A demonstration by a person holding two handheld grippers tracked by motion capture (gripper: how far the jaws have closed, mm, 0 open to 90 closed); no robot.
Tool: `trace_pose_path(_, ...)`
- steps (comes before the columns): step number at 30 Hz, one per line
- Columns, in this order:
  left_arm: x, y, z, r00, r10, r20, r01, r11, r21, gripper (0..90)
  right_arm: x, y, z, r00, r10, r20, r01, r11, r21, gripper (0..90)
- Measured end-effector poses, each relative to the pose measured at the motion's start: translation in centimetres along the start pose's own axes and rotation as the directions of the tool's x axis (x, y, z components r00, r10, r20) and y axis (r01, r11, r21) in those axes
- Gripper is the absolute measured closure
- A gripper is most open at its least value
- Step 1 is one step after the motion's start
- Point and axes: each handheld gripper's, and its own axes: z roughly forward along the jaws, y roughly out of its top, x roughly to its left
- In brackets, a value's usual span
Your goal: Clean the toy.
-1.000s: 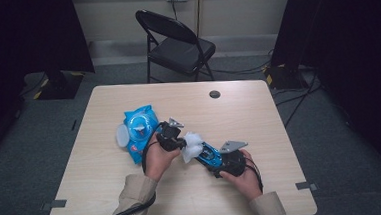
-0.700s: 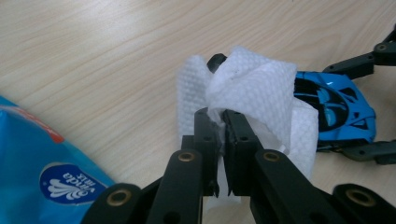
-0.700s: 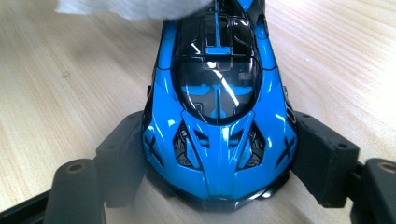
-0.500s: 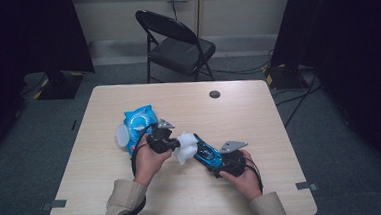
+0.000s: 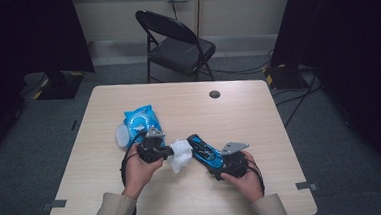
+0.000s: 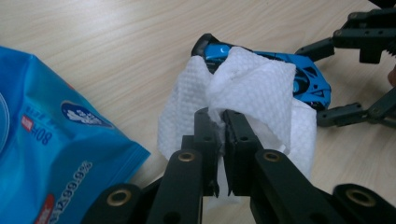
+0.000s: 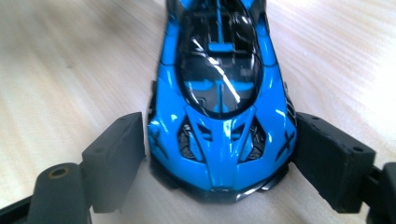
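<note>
A blue toy car (image 5: 205,152) lies on the table (image 5: 259,113), pointing away from my right hand. My right gripper (image 5: 214,159) straddles its near end; its jaws have just been opening, and in the right gripper view the pads (image 7: 119,154) stand beside the car (image 7: 219,93) without pressing it. My left gripper (image 5: 170,151) is shut on a crumpled white wipe (image 5: 181,156). In the left gripper view the wipe (image 6: 252,79) drapes over the car's far end (image 6: 310,81), with my left gripper (image 6: 222,116) pinching its lower fold.
A blue pack of wet wipes (image 5: 140,121) with a white lid lies left of my left hand, close to it (image 6: 51,154). A black grommet (image 5: 214,94) sits near the table's far edge. A folding chair (image 5: 174,43) stands behind the table.
My left gripper has moved left and toward the person, dragging the wipe along the car to its far tip. The right hand and the car stayed put.
</note>
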Motion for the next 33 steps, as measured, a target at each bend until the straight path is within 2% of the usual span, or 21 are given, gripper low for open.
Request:
trace_pose_path(6, 0.0, -0.8, -0.2, 0.9999, -0.013, 0.007, 0.013, 0.9999, -0.003, 85.0, 0.0, 0.6, -1.4, 0.9997, 0.014, -0.021, -0.014, 0.999, -0.031, 19.2)
trace_pose_path(9, 0.0, -1.1, -0.3, 1.0, -0.006, 0.008, 0.006, 1.0, 0.001, 85.0, 0.0, 1.1, -2.0, 0.9989, 0.033, -0.035, -0.034, 0.998, -0.05, 19.5)
trace_pose_path(12, -0.2, -1.5, -0.3, 0.9998, -0.015, 0.013, 0.015, 0.9999, -0.004, 85.0, 0.1, 1.6, -2.1, 0.9996, 0.011, -0.027, -0.012, 0.999, -0.036, 19.6)
trace_pose_path(15, -0.3, -1.8, -0.1, 0.9997, -0.019, 0.016, 0.019, 0.9998, -0.005, 85.0, -0.2, 2.3, -2.2, 0.9992, 0.019, -0.034, -0.02, 0.999, -0.041, 21.3)
trace_pose_path(20, -0.3, -2.2, 0.2, 0.9993, -0.028, 0.025, 0.028, 0.9996, -0.003, 85.0, -0.8, 3.3, -1.9, 0.9985, 0.037, -0.039, -0.039, 0.998, -0.051, 26.7)
trace_pose_path(22, -0.3, -2.4, 0.2, 0.9992, -0.033, 0.022, 0.034, 0.9994, -0.003, 85.0, -0.9, 3.7, -1.7, 0.9989, 0.039, -0.027, -0.04, 0.998, -0.055, 28.5)
trace_pose_path(26, -0.3, -2.7, 0.4, 0.9993, -0.029, 0.025, 0.029, 0.9996, 0.006, 85.0, -1.1, 4.4, -1.2, 0.9986, 0.045, -0.028, -0.046, 0.997, -0.063, 32.0)
trace_pose_path(28, -0.4, -2.7, 0.5, 0.9993, -0.025, 0.028, 0.025, 0.9996, 0.011, 85.0, -1.1, 4.8, -0.8, 0.9991, 0.037, -0.021, -0.038, 0.997, -0.06, 33.9)
trace_pose_path(29, -0.4, -2.7, 0.5, 0.9992, -0.026, 0.03, 0.026, 0.9996, 0.007, 85.0, -1.0, 5.0, -0.6, 0.999, 0.034, -0.028, -0.036, 0.998, -0.059, 37.8)
trace_pose_path(30, -0.5, -2.7, 0.6, 0.9992, -0.026, 0.03, 0.026, 0.9996, 0.007, 85.0, -1.0, 5.1, -0.2, 0.9985, 0.037, -0.041, -0.04, 0.998, -0.052, 37.9)
trace_pose_path(33, -0.5, -2.7, 0.7, 0.9995, -0.02, 0.026, 0.019, 0.9998, 0.009, 84.9, -0.9, 5.2, 0.7, 0.9987, 0.034, -0.038, -0.035, 0.999, -0.032, 40.1)
